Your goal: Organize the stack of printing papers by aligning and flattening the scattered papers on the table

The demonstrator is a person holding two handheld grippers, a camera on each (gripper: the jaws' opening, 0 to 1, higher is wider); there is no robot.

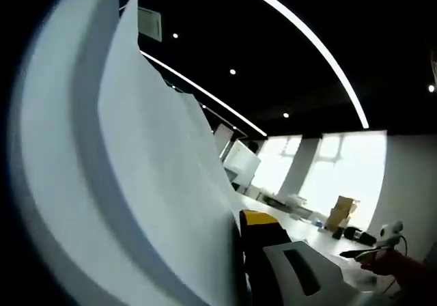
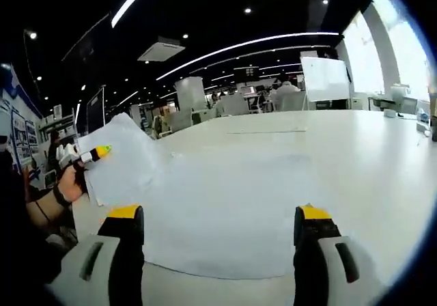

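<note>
Office hall under strip lights, white table (image 2: 355,156) stretching toward the windows. In the right gripper view, right gripper (image 2: 218,234) with jaws spread wide, black fingers tipped yellow, hovering over a sheet of paper (image 2: 225,210) lying flat on the table, nothing between the jaws. At the left edge of that view, left gripper (image 2: 87,157) in a person's hand (image 2: 68,179), yellow-tipped jaws pinching lifted papers (image 2: 123,162) at their near edge, sheets raised off the table and curling.

In the left gripper view, same lifted papers (image 1: 130,183) seen close up, a curved white sheaf rising from the bottom and covering the left half, one jaw visible to the right of it with its yellow tip pressed against the sheaf, the other jaw hidden behind the paper. Farther off, cardboard box (image 1: 340,212) standing on a table near the bright windows, whiteboard (image 1: 242,162) behind the papers' edge.

Whiteboard (image 2: 326,79) at the far side of the table in the right gripper view, posters on the wall at far left
</note>
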